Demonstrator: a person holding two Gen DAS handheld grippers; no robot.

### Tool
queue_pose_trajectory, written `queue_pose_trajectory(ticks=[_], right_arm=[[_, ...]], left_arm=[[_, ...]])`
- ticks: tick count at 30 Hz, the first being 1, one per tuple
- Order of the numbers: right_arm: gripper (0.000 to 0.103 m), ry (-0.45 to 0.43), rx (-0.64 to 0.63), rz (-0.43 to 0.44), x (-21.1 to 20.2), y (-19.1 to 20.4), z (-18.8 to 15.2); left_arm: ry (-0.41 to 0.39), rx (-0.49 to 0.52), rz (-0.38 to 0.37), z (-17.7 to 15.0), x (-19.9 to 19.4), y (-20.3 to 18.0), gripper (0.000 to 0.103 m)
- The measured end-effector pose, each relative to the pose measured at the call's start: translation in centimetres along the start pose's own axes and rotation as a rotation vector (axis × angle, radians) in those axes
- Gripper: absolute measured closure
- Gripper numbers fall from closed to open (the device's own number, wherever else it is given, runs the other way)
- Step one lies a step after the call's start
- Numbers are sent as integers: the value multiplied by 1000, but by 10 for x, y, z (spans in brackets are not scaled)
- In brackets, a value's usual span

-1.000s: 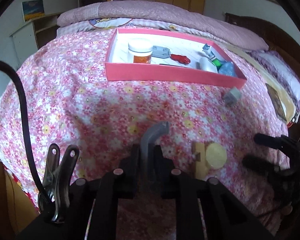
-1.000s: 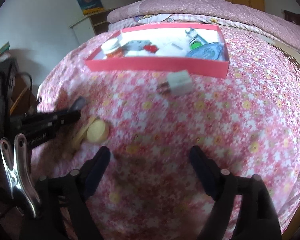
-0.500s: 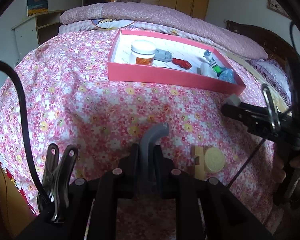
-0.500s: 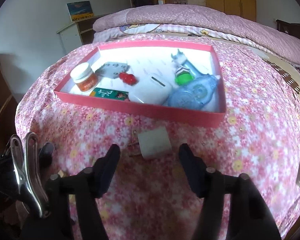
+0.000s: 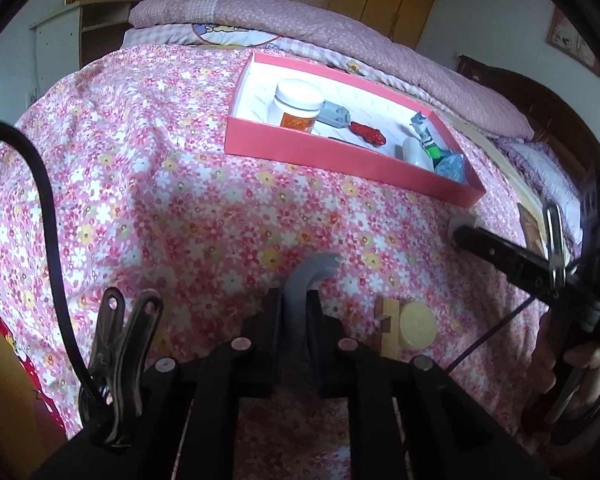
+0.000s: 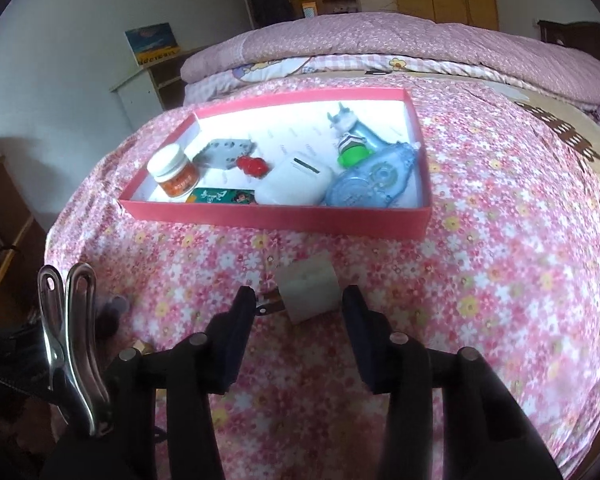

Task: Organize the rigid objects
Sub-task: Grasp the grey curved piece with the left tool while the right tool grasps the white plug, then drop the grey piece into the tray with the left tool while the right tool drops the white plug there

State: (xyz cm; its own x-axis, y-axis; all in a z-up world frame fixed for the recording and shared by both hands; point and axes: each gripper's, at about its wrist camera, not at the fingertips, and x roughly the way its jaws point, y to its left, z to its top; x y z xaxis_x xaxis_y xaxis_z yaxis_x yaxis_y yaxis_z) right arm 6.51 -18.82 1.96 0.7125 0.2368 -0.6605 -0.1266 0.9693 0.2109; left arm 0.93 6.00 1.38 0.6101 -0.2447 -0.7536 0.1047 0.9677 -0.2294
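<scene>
Left gripper (image 5: 296, 300) is clamped tight on a grey hook (image 5: 310, 274), whose curved tip sticks out past the black fingers (image 5: 270, 320) above the flowered bedspread (image 5: 160, 184). Right gripper (image 6: 300, 300) has its jaws part-way apart and has just been narrowing them, with a white plug cube (image 6: 307, 290) between the fingers (image 6: 240, 312); gaps show on both sides, so the pads do not press on it. That cube lies on the bedspread just in front of the pink tray (image 6: 276, 220). In the tray sit a white-lidded jar (image 6: 172, 170) with an orange label whose print is too small to read, a grey block (image 6: 226, 152), a red toy (image 6: 252, 166), a green packet (image 6: 220, 197) with illegible writing, a white case (image 6: 296, 182), a green-capped tube (image 6: 354, 146) and a blue tape roller (image 6: 374, 182). Near the left gripper lie a wooden piece (image 5: 388, 324) and a cream disc (image 5: 418, 324), touching each other. A picture (image 6: 154, 42) on the shelf carries yellow lettering, unreadable here.
</scene>
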Motion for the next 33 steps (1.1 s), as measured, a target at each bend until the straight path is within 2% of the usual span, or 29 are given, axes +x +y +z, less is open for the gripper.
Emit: queue_pose_trajectory(ticks=[16, 24, 33], right_arm=[[57, -24, 70, 32, -14, -7, -11], [57, -21, 76, 43, -14, -8, -14], [57, -25, 87, 51, -17, -10, -16]], left_arm=[[-43, 13, -2, 19, -10, -5, 91], [-102, 60, -36, 55, -14, -26, 91], [-142, 113, -28, 99, -1, -52, 91]])
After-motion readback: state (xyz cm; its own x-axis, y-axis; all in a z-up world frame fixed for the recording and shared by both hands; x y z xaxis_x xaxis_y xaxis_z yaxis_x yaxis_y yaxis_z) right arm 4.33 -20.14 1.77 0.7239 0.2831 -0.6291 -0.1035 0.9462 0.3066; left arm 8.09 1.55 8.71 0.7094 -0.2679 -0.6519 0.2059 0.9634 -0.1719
